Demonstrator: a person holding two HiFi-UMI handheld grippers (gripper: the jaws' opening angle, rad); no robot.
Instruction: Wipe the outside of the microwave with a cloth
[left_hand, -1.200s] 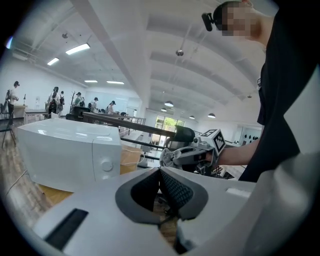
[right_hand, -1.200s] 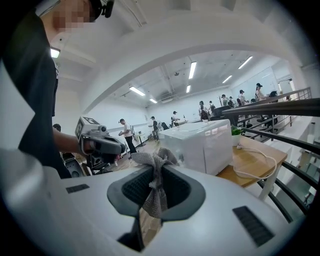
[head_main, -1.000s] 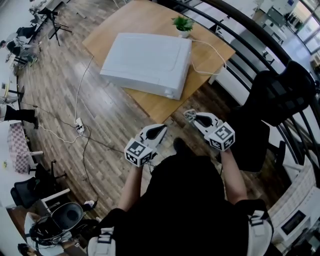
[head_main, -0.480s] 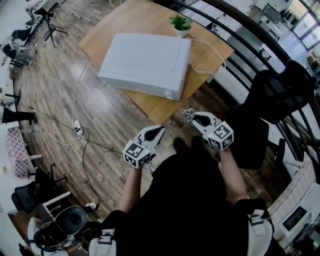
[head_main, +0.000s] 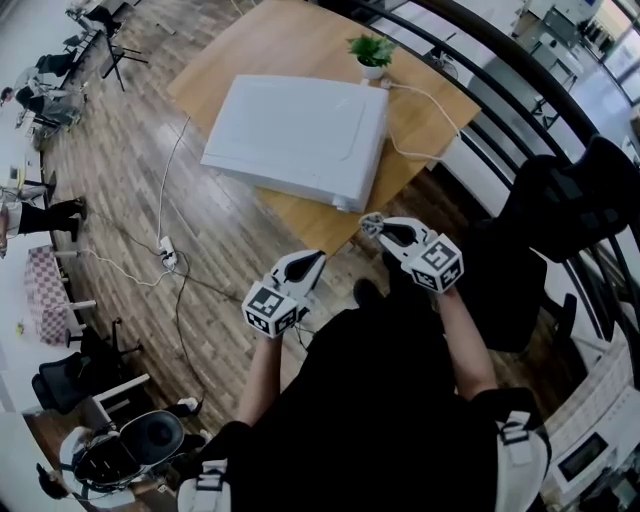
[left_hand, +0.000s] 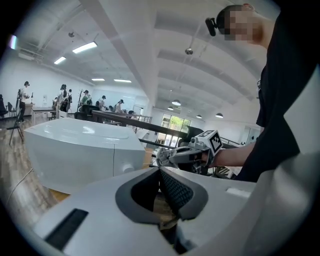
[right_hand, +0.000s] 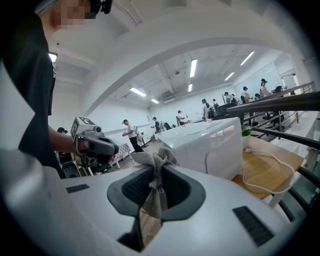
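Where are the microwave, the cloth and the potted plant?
microwave (head_main: 295, 135): head view, middle of its white top.
cloth (right_hand: 152, 160): right gripper view, its bunched upper end.
potted plant (head_main: 370, 46): head view, its green leaves.

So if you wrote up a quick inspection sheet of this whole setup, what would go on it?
Surface: wooden table.
Job's things: white microwave on the table; grey cloth pinched in the right gripper.
Clutter: small potted plant at the table's far edge.
Grippers: left gripper shut, nothing in it; right gripper shut on the cloth; both short of the microwave.
Cables: white cable looping over the table; power strip with leads on the floor.
Surroundings: wood floor, dark railing, black chair, people far off.
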